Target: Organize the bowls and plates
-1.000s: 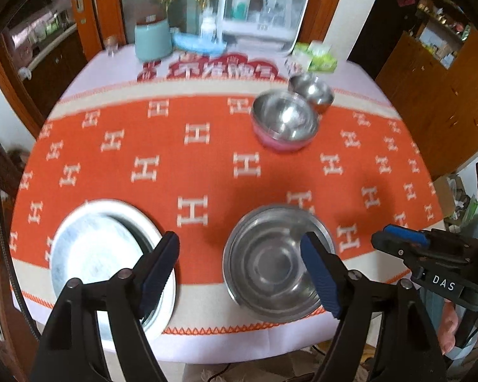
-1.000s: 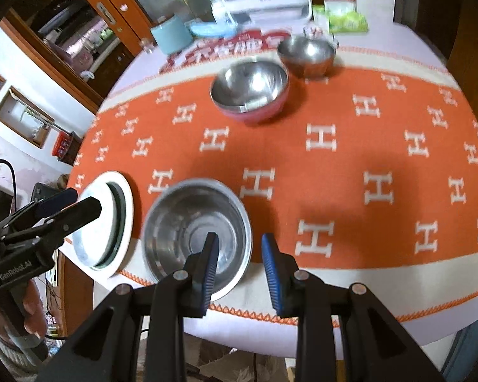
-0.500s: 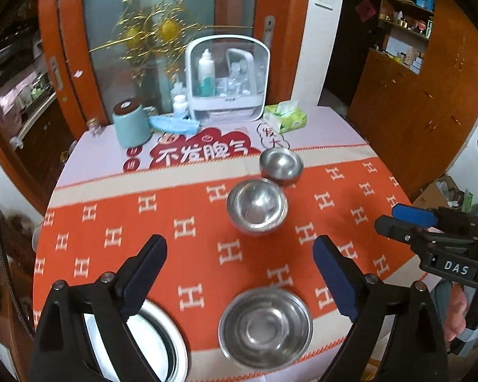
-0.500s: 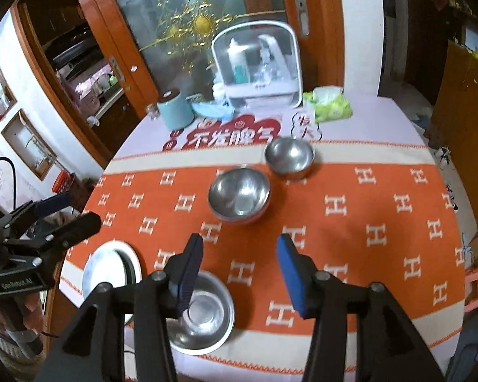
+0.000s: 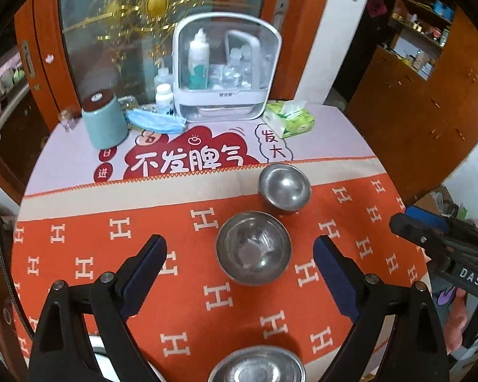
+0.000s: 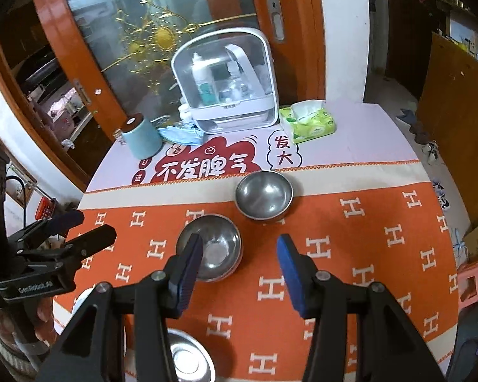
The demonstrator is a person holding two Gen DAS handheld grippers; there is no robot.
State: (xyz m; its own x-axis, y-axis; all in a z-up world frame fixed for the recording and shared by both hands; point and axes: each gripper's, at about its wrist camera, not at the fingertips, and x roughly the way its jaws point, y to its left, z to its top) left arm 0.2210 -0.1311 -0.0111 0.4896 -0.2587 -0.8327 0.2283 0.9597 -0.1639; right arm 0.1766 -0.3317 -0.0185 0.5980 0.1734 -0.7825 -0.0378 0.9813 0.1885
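Three steel bowls sit on the orange tablecloth. A middle bowl (image 5: 253, 248) (image 6: 212, 246) lies at the table's centre. A smaller bowl (image 5: 284, 187) (image 6: 264, 194) stands just behind it. A near bowl (image 5: 256, 366) (image 6: 184, 355) sits at the front edge. A white plate (image 5: 98, 343) (image 6: 79, 300) shows partly at the front left, mostly hidden by gripper arms. My left gripper (image 5: 239, 267) is open and empty, held above the table in front of the middle bowl. My right gripper (image 6: 240, 262) is open and empty, hovering right of the middle bowl.
At the table's back stand a white clear-fronted storage case (image 5: 226, 70), a teal canister (image 5: 103, 121), a blue face mask (image 5: 154, 121), a pill bottle (image 5: 164, 97) and a green tissue pack (image 5: 288, 119). Wooden cabinets (image 5: 430, 95) stand to the right.
Both grippers have risen and pulled back from the near bowl and plate, now facing the table's centre. The right gripper's jaws have opened wider.
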